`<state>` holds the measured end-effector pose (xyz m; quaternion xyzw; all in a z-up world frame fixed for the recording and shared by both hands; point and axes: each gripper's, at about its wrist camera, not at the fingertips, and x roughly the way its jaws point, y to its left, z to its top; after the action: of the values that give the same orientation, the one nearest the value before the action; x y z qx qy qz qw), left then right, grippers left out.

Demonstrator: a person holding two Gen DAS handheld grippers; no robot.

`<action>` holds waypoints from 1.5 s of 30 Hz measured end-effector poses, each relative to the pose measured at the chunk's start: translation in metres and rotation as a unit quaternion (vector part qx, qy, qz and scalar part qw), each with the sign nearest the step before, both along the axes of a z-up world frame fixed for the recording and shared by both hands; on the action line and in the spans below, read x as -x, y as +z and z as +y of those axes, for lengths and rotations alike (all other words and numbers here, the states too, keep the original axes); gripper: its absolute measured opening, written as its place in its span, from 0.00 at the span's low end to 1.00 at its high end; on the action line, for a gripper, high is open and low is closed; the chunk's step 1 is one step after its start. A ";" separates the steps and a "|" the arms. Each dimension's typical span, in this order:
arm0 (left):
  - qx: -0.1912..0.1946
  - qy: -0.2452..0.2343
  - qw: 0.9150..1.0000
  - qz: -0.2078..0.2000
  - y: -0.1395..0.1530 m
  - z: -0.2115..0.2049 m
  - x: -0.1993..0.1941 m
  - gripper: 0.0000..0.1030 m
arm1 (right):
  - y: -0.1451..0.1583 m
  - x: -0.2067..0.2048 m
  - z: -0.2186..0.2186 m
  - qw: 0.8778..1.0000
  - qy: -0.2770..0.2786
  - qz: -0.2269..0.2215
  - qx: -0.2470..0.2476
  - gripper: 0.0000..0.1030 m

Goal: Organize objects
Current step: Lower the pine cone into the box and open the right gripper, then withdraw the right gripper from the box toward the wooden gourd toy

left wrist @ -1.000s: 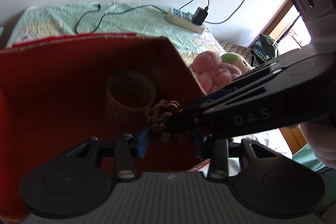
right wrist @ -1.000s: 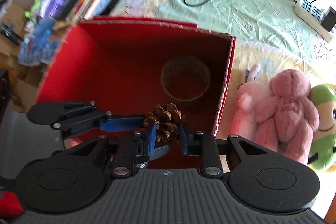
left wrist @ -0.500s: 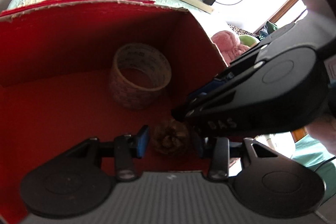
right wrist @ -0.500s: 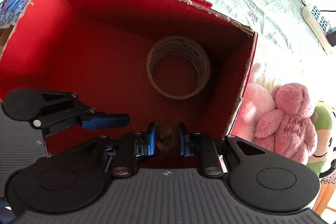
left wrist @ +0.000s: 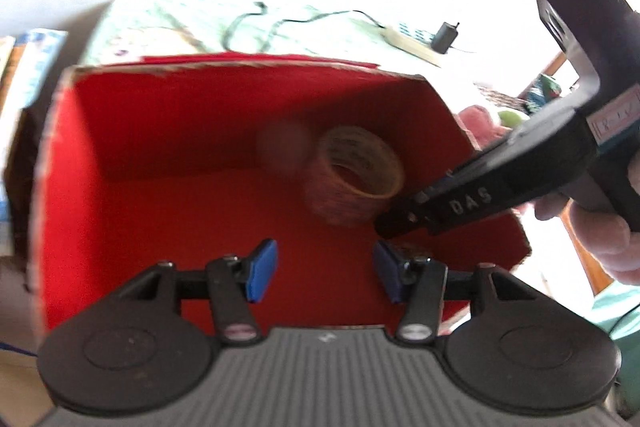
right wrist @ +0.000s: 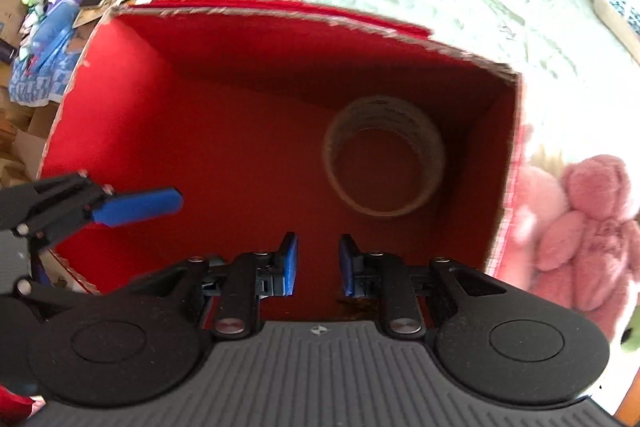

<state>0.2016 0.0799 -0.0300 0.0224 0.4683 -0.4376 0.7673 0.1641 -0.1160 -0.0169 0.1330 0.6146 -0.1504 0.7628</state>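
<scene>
Two grippers hang over my red box (right wrist: 132, 115), both holding nothing: my left gripper (left wrist: 323, 271) spread wide at 9 o'clock, my right gripper (right wrist: 318, 264) parted narrowly at 6. Only a brown sliver of what I take for the pinecone (right wrist: 354, 304) shows beneath my right fingers; light, brittle, best pinched gently across its middle. At 2 o'clock lies the tape roll (right wrist: 384, 157), stiff, easily gripped through its wall.

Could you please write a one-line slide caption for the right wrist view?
Right gripper open above a red box holding a tape roll, plush toys beside it on the bed.
</scene>
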 end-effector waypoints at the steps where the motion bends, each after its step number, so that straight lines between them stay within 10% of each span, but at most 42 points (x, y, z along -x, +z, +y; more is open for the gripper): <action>1: -0.007 0.005 1.000 -0.004 0.000 0.001 -0.002 0.54 | -0.003 -0.003 0.001 1.000 0.002 0.005 -0.001 0.21; 15: -0.080 0.019 0.995 -0.062 -0.002 0.006 0.001 0.65 | -0.040 -0.001 0.010 0.996 -0.010 0.088 0.021 0.24; 45: -0.159 0.142 0.969 -0.127 0.042 -0.010 0.063 0.76 | 0.022 0.081 0.016 0.990 -0.009 -0.141 0.019 0.26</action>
<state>0.1382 0.0704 0.0121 0.1331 0.4286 -0.2376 0.8614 0.0833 -0.0996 0.0050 0.1440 0.4965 -0.1486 0.8430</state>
